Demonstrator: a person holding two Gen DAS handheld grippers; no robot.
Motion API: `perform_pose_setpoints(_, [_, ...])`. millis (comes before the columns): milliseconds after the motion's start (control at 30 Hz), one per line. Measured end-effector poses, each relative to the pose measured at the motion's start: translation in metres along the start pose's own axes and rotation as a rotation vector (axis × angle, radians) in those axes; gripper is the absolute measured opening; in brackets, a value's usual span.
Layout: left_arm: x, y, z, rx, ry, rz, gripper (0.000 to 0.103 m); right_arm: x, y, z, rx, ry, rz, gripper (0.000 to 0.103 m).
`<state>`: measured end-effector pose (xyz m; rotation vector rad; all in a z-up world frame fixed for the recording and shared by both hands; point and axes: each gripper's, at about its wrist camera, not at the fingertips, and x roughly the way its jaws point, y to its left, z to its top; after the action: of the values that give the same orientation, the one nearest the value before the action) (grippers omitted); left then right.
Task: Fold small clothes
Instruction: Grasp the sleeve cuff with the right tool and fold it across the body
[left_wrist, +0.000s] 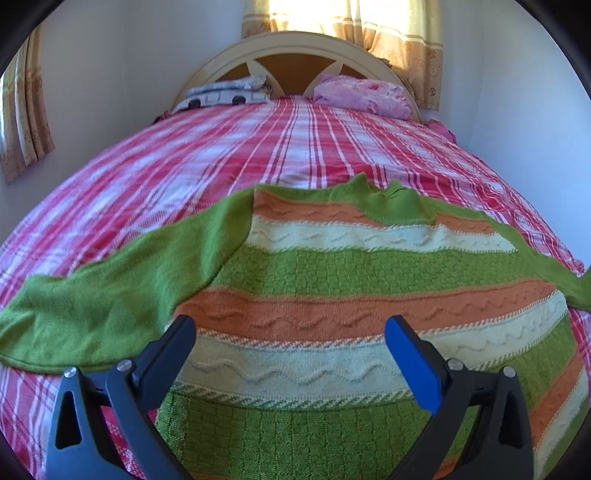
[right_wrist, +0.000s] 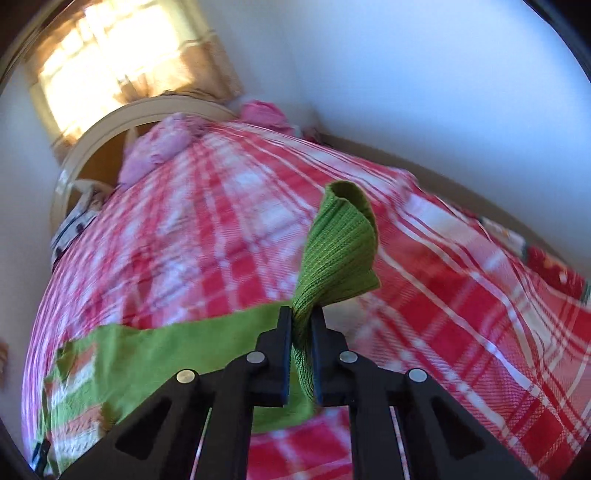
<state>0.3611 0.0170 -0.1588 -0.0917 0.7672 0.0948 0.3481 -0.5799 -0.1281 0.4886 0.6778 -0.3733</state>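
A small knitted sweater with green, orange and cream stripes lies flat on the red plaid bed cover, both green sleeves spread out to the sides. My left gripper hovers open over the sweater's lower body, nothing between its fingers. In the right wrist view my right gripper is shut on the ribbed cuff of the sweater's right sleeve. The cuff stands up above the fingertips, lifted off the cover, and the sleeve trails left to the sweater's body.
A curved cream headboard stands at the far end, with a pink bundle and a grey-white pillow before it. White walls close in on both sides. Curtains hang behind the headboard.
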Motion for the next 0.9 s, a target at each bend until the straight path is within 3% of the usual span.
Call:
perform_pose_setpoints(500, [0.006, 0.007, -0.003, -0.045, 0.033, 0.005, 0.103, -0.061, 0.199, -0.012, -0.308, -0.102, 0.252, 0.009])
perform_pose_setpoints(733, [0.005, 0.009, -0.004, -0.067, 0.026, -0.004, 0.103, -0.070, 0.301, -0.066, -0.475, -0.077, 0.379, 0.009])
perform_pose_setpoints(900, [0.005, 0.011, -0.003, -0.079, 0.025, -0.008, 0.103, -0.056, 0.350, -0.119, -0.556, 0.017, 0.476, 0.009])
